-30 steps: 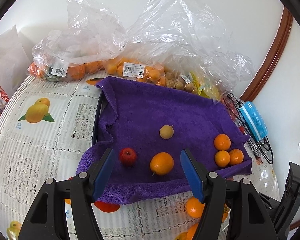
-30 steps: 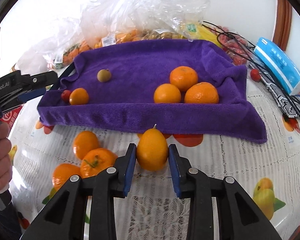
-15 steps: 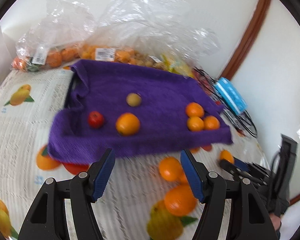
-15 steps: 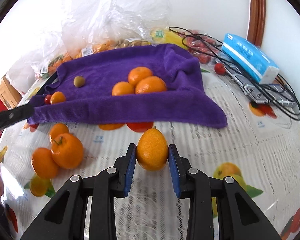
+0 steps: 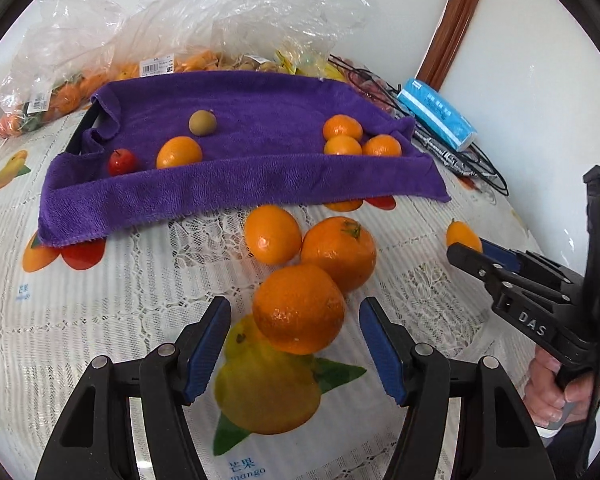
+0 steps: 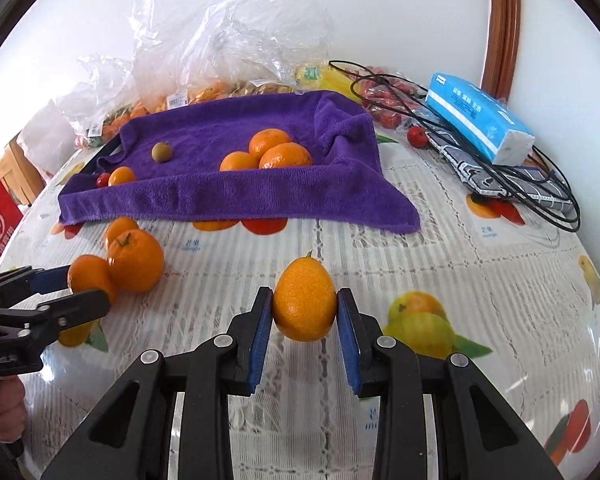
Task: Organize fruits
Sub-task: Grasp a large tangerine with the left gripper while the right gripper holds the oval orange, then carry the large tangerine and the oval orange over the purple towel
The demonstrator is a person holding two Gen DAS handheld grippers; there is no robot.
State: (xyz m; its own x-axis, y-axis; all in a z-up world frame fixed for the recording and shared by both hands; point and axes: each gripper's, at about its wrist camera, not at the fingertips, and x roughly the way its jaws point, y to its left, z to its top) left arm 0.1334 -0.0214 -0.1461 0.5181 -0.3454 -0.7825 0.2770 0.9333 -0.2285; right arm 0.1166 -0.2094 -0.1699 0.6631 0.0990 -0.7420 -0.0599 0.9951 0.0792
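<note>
On a bench (image 6: pixel 440 240) covered in a fruit-print cloth, the right gripper (image 6: pixel 305 314) has its jaws clamped on a small oval orange fruit (image 6: pixel 304 304), held in front of a purple towel (image 6: pixel 236 196) that carries several fruits. The left gripper (image 5: pixel 292 340) has its jaws apart and has just been narrowing them around the nearest orange (image 5: pixel 298 308) of three loose ones, pads not touching it.

Ahead of my gripper a plain white wall (image 6: pixel 380 8) stands in bright, even light. A brown wooden trim (image 6: pixel 504 24) runs up it to the right. The surface (image 6: pixel 440 264) below wears a lace-patterned cloth printed with fruit pictures.
</note>
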